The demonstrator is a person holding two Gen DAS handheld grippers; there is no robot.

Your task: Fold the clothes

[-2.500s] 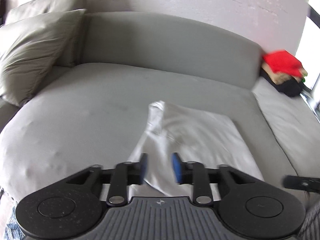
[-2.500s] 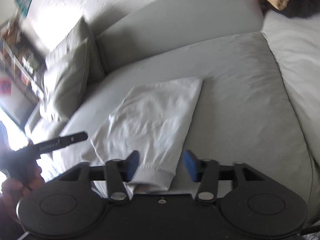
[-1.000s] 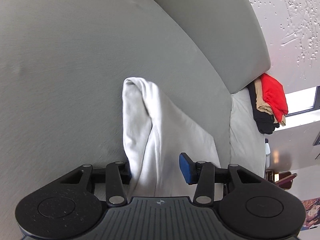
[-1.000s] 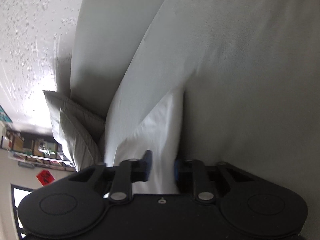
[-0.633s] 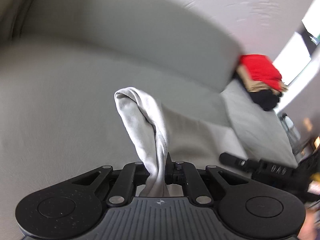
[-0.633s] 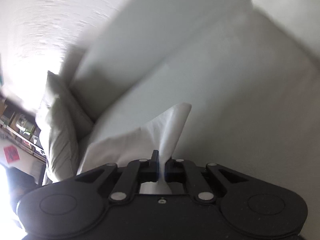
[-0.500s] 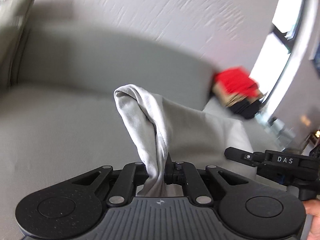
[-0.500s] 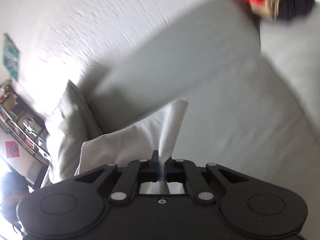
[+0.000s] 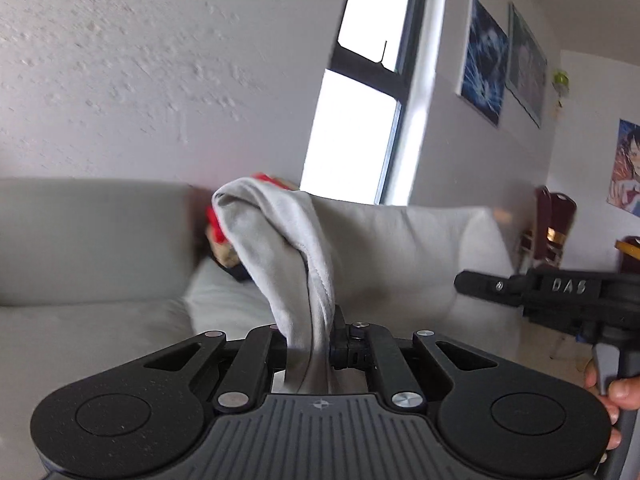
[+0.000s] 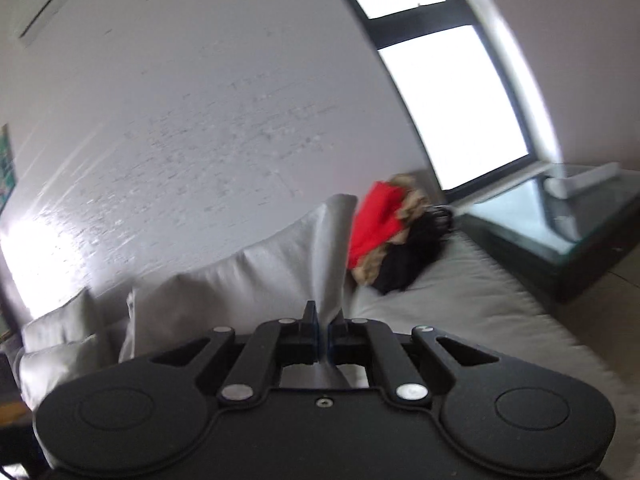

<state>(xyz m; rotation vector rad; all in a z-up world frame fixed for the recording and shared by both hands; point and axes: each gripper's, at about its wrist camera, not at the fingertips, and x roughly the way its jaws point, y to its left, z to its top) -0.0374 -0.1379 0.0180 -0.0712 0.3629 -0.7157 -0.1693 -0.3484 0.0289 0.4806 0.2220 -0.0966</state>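
Pinching a folded white garment aloft, left gripper and right gripper apparently carry it toward the folded clothes pile.

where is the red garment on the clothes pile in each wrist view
Left wrist view: the red folded garment peeks out left of centre, mostly hidden behind the white cloth held up in front of it.
Right wrist view: it sits right of centre, in plain sight on top of the tan and black clothes.
Shared landmark: the bright window with a dark frame, up and to the right of the pile in both views.
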